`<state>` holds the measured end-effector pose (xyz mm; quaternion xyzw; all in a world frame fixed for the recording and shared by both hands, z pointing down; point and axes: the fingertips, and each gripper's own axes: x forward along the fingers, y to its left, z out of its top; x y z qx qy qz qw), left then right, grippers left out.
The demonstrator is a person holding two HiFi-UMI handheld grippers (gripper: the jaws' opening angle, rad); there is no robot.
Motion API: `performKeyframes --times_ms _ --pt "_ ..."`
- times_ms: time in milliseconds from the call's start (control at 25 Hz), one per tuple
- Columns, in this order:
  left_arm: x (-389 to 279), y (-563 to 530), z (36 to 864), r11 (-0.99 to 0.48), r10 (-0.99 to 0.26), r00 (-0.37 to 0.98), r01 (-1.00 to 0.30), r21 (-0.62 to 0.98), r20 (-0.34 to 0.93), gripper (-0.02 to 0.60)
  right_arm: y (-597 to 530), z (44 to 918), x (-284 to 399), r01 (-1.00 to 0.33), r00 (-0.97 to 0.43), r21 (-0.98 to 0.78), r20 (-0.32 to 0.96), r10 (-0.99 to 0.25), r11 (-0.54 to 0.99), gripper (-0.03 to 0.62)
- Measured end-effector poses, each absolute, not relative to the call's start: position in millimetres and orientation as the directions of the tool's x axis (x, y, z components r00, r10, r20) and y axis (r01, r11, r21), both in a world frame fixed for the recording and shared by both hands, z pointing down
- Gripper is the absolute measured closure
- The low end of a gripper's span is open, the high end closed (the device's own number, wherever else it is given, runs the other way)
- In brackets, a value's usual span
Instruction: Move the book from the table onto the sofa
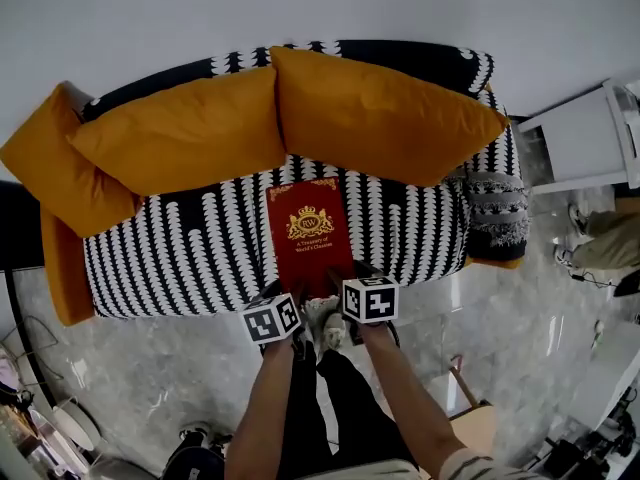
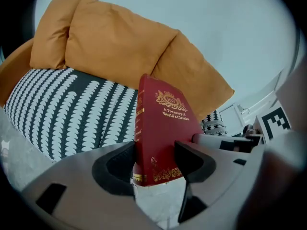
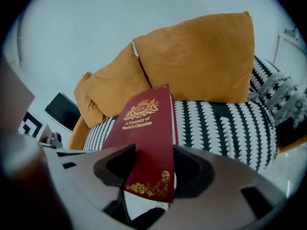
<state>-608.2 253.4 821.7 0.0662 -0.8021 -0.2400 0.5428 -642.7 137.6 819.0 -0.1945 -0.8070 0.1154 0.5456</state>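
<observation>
A red hardcover book (image 1: 308, 230) with gold print is held just over the black-and-white sofa seat (image 1: 190, 253), its far end over the seat's middle. My left gripper (image 1: 287, 303) is shut on the book's near left corner and my right gripper (image 1: 347, 290) on its near right corner. In the left gripper view the book (image 2: 160, 128) stands on edge between the left gripper (image 2: 156, 163) jaws, spine to the left. In the right gripper view the book (image 3: 144, 128) runs out from between the right gripper (image 3: 152, 170) jaws toward the cushions. Whether the book touches the seat is unclear.
Three orange cushions (image 1: 385, 113) lean along the sofa back and left arm. A grey patterned throw (image 1: 497, 213) hangs on the right arm. White furniture (image 1: 590, 138) stands to the right. A wooden piece (image 1: 478, 423) sits on the marble floor by my legs.
</observation>
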Motion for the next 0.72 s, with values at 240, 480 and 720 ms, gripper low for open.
performKeyframes --times_ms 240,480,720 --pt "-621 258 848 0.876 -0.370 -0.387 0.156 0.456 0.844 0.319 143 845 -653 0.161 -0.318 -0.383 0.852 0.415 0.910 0.347" --pt "-622 256 870 0.867 -0.386 -0.365 0.169 0.468 0.847 0.321 144 865 -655 0.146 -0.301 -0.375 0.865 0.402 0.915 0.347" --pt "-627 258 880 0.867 -0.385 -0.353 0.177 0.465 0.853 0.320 145 876 -658 0.117 -0.294 -0.368 0.874 0.386 0.922 0.347"
